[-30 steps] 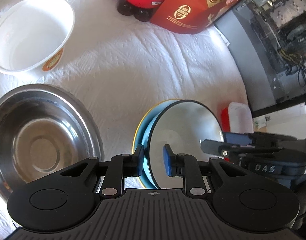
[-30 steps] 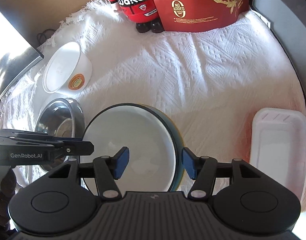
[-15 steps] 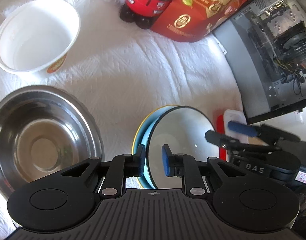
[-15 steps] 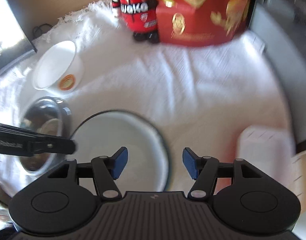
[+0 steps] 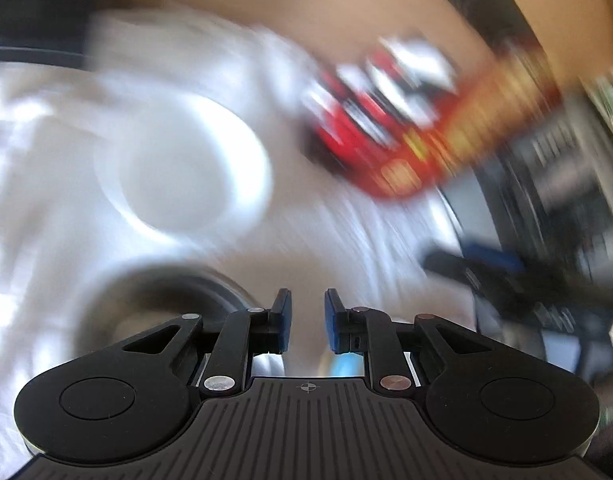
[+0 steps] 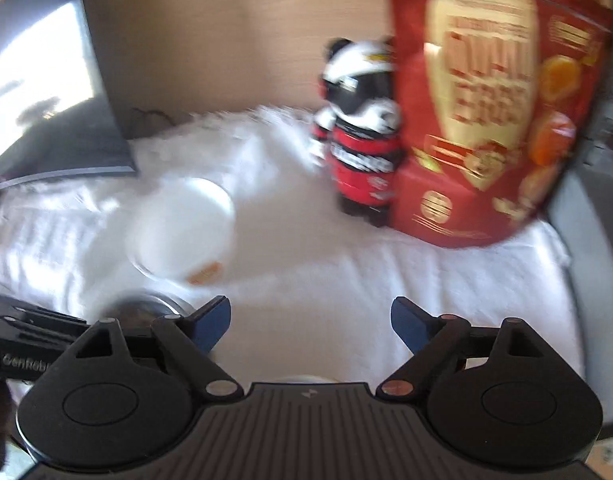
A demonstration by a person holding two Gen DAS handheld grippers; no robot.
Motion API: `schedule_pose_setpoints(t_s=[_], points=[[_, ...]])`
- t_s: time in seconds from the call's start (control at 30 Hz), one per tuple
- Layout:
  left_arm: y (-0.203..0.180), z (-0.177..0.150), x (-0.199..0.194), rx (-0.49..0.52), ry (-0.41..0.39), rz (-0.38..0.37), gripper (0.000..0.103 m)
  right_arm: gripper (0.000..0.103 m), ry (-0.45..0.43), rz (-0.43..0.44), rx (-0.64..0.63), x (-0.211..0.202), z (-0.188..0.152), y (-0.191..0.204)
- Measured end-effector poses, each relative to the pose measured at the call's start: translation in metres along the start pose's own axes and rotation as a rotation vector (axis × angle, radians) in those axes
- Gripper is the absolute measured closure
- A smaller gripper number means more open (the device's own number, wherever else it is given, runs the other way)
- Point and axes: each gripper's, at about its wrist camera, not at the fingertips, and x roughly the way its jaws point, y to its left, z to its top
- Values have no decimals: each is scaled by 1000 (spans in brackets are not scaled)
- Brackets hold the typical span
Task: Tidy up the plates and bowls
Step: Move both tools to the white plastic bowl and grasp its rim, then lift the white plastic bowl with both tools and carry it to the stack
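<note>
On the white cloth (image 6: 406,280), the white bowl (image 6: 184,228) is sitting just beyond the steel bowl (image 6: 146,306), with a red pouch (image 6: 486,128) and a bear figure (image 6: 362,136) standing behind. Over the cloth, the right gripper (image 6: 310,322) is spreading its jaws wide with nothing between them, while the left gripper (image 5: 307,318) is showing only a narrow gap, gripping nothing, above the blurred steel bowl's rim
</note>
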Motion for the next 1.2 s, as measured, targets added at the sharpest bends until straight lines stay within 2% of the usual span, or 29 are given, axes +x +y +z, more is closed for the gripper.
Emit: schedule_pose_setpoints(t_s=[0.07,0.13,0.23,0.33,0.4,0.63,0.77,0.8,0.83,0.9,0.93,1.03,1.2], points=[[26,21,-8,-67,-78,35,83,12,24,49,-11,14,20,12],[42,41,-5,-94,-109,92,83,12,38,78,-8,32,38,23],[54,64,14,-97,-104,184,83,14,121,103,13,68,57,33],[59,76,32,-73,-86,282,83,25,183,101,38,103,67,34],[61,79,43,-60,-79,343,82,25,207,90,45,122,67,37],[75,82,69,-57,-63,447,82,25,298,87,59,187,59,44],[85,83,86,-96,-32,428,82,26,358,105,64,218,57,50],[86,83,91,-102,-20,412,82,31,376,114,69,224,55,50],[85,83,94,-106,-11,398,81,43,400,132,77,229,54,49],[77,82,99,-86,-3,373,81,58,449,178,110,237,51,44],[71,81,100,-72,-4,361,81,63,462,198,126,237,50,40],[50,79,102,-40,-13,336,82,64,452,197,143,223,49,26],[13,74,114,-11,30,227,82,64,407,185,212,182,48,-22]])
